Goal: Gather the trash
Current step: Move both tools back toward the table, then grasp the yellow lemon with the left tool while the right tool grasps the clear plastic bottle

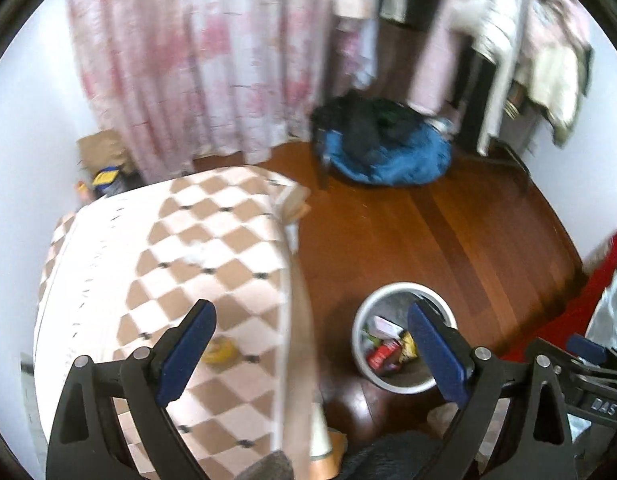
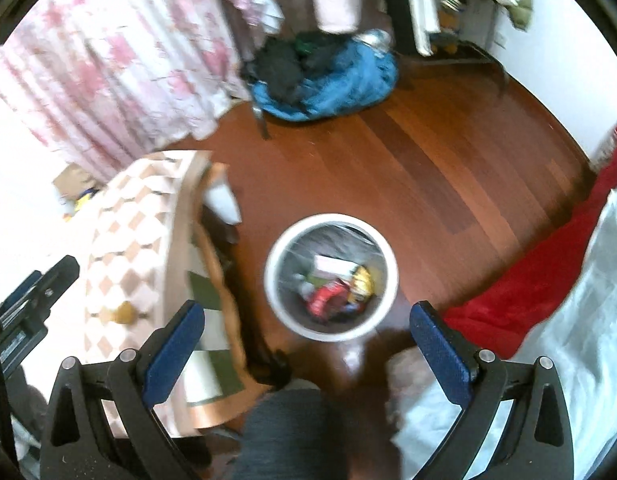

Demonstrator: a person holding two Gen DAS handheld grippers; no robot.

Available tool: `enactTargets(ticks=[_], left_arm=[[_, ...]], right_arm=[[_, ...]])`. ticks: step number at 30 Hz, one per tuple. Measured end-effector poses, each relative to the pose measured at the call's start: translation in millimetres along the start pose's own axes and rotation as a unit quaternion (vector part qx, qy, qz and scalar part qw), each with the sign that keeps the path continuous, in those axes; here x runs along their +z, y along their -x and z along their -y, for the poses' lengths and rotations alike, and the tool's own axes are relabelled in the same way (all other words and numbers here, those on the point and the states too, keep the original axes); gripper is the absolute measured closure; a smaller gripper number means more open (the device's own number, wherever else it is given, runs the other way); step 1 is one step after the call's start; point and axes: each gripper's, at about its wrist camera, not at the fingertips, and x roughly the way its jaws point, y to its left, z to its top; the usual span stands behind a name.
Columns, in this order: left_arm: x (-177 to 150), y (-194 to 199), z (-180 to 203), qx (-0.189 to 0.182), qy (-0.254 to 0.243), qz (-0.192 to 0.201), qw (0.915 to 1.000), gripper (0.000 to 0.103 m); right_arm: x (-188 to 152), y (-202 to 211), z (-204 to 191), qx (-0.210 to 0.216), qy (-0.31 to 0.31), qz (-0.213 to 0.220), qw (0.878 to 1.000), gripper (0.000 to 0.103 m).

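Only left view shows yellow wrapper (image 1: 219, 351) clearly.

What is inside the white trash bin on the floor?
The trash bin holds a red wrapper, a yellow wrapper and a white packet; anything beneath them is covered.

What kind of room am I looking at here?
Probably a lived-in bedroom: floral curtains hang over a wooden floor, clothes drape over a rack, and a white trash bin holds wrappers beside a checkered table.
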Motion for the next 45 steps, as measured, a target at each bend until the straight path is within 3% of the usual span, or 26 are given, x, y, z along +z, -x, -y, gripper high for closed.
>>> enactTargets(ticks=[4, 7, 8, 11, 13, 17, 22, 24, 27, 33, 36, 39, 42, 45], left_arm=[[-1, -1, -75, 0.046, 0.050, -0.001, 0.9977, 0.005], [-13, -20, -138, 0.094, 0.082, -0.024, 0.9919, 0.005], [-20, -31, -161, 0.112, 0.093, -0.035, 0.9887, 0.005], [-41, -68, -215, 0.149, 0.118, -0.077, 0.9786, 0.005], [-51, -92, -242, 0.158, 0.132, -0.102, 0.9731, 0.005], [-68, -136, -281, 0.163, 0.145, -0.144, 0.9651, 0.005], [-66, -155, -300, 0.158, 0.150, -0.155, 0.9637, 0.005], [-65, -158, -303, 0.157, 0.150, -0.157, 0.9634, 0.005], [-61, -160, -306, 0.158, 0.151, -0.159, 0.9629, 0.005], [-56, -142, -291, 0.150, 0.137, -0.145, 0.9684, 0.005], [-60, -123, -265, 0.113, 0.130, -0.131, 0.9762, 0.005], [-71, -106, -227, 0.049, 0.127, -0.124, 0.9828, 0.005], [-79, -106, -191, -0.010, 0.120, -0.137, 0.9832, 0.006], [-85, -116, -156, -0.030, 0.087, -0.147, 0.9849, 0.006]], right_arm=[[4, -14, -67, 0.045, 0.037, -0.010, 0.998, 0.000], [7, -45, -127, 0.087, 0.068, -0.027, 0.993, 0.000], [8, -56, -144, 0.097, 0.075, -0.032, 0.992, 0.003], [13, -103, -201, 0.116, 0.098, -0.062, 0.986, 0.027], [18, -142, -237, 0.125, 0.107, -0.087, 0.983, 0.034], [29, -202, -292, 0.121, 0.111, -0.119, 0.979, 0.035], [48, -261, -328, 0.112, 0.097, -0.143, 0.979, 0.035], [53, -278, -333, 0.110, 0.084, -0.155, 0.978, 0.040], [53, -295, -335, 0.117, 0.073, -0.173, 0.975, 0.064], [44, -263, -314, 0.114, 0.097, -0.142, 0.978, 0.068], [26, -229, -276, 0.102, 0.113, -0.115, 0.982, 0.068], [1, -203, -235, 0.095, 0.107, -0.105, 0.984, 0.068], [-31, -187, -193, 0.093, 0.081, -0.104, 0.987, 0.068], [-51, -183, -166, 0.099, 0.056, -0.106, 0.988, 0.068]])
